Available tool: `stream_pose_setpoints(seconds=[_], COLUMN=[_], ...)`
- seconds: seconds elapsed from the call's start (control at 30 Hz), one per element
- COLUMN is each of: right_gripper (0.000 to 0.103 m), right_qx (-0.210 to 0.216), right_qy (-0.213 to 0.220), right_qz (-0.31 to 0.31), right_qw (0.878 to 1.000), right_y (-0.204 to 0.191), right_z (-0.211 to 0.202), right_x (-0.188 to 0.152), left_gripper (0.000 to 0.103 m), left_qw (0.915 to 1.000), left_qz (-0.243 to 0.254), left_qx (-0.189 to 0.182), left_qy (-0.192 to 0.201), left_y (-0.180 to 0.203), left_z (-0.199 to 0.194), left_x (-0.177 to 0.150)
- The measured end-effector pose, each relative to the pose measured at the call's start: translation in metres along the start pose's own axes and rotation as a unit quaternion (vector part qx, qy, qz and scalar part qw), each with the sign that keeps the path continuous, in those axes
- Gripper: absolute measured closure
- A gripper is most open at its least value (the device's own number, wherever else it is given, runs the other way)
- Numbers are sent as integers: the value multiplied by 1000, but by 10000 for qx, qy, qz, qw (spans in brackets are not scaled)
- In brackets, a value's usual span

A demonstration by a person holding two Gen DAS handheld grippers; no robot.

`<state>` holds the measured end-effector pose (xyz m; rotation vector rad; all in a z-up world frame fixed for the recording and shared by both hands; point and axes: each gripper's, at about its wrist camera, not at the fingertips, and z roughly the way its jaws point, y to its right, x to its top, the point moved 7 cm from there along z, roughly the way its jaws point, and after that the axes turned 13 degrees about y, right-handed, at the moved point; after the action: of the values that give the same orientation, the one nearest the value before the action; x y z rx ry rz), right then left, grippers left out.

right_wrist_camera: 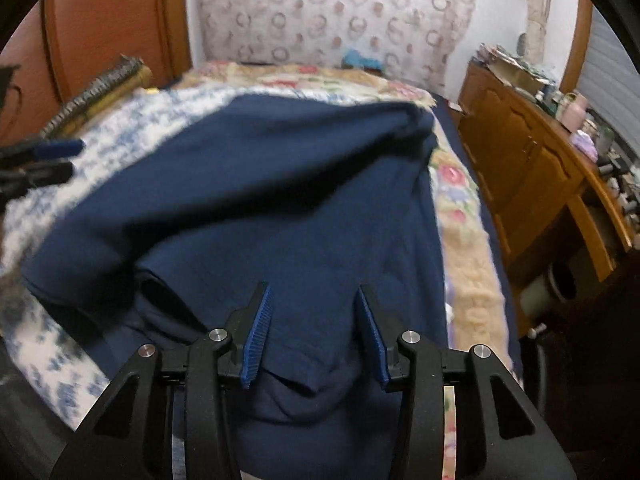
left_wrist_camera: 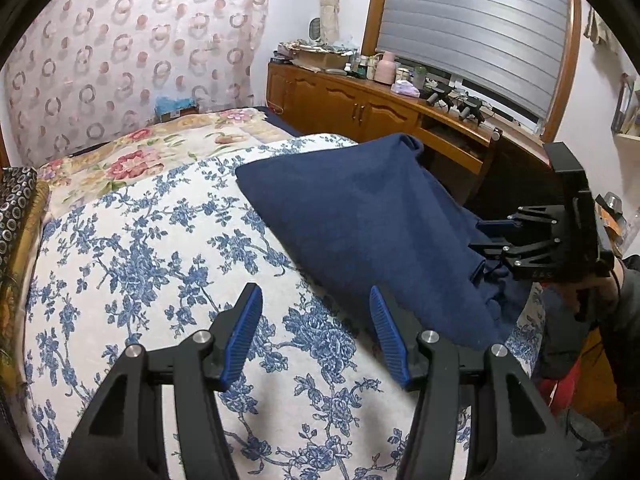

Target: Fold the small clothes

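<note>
A navy blue garment (left_wrist_camera: pixel 360 220) lies on the blue-flowered bedcover (left_wrist_camera: pixel 140 260), partly doubled over, with its far edge raised in a fold (right_wrist_camera: pixel 320 128). My left gripper (left_wrist_camera: pixel 314 288) is open above bare bedcover, just left of the garment's near corner, with nothing between its fingers. In the right wrist view the left gripper (right_wrist_camera: pixel 74 159) shows at the left edge. My right gripper (right_wrist_camera: pixel 313 286) is open over the garment's near part (right_wrist_camera: pixel 312 240); cloth lies under the fingers and the pads are not pressing on it. From the left wrist view, the right gripper (left_wrist_camera: pixel 478 235) is at the garment's right edge.
A rose-patterned blanket (left_wrist_camera: pixel 132 160) covers the far half of the bed. A wooden cabinet (left_wrist_camera: pixel 360 108) topped with bottles and clutter runs along the right, below a shuttered window (left_wrist_camera: pixel 480 24). A patterned curtain (left_wrist_camera: pixel 132 52) hangs behind. A person's hand (left_wrist_camera: pixel 600 292) holds the right gripper.
</note>
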<state>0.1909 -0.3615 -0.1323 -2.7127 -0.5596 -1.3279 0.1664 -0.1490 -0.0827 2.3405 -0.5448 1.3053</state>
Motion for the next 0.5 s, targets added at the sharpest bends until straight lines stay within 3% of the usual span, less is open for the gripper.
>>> stream_pose_setpoints(seconds=[0.07,0.1,0.13,0.2,0.33,0.5], right_gripper=[63,80,89,98,100,102], right_qx=[-19,54,84,48,26,-189], right_qy=[-10,8,47,223,611,796], right_qz=[77,120,78,-29,157,281], right_qw=[10000,9999,9999,9997,9980,9962], right_y=[3,3,2,1,13,33], right_z=[2,2,1,-7,-37,-70], right_x=[-4,-4,-4,-1,9,11], left_gripper=[48,48,48,48,48,48], left_qw=[10000,10000,10000,10000,9999,9997], left_qz=[-6,-4,2,17,54,84], left_qx=[-5,-7,-12,-27,-97,-218], left_qy=[-42,-57,-73,-89,-100,-102], left_y=[1,1,2,4,10,20], left_z=[2,3,3,4,4,3], left_x=[-2,-4,-5,-6,-6,-5])
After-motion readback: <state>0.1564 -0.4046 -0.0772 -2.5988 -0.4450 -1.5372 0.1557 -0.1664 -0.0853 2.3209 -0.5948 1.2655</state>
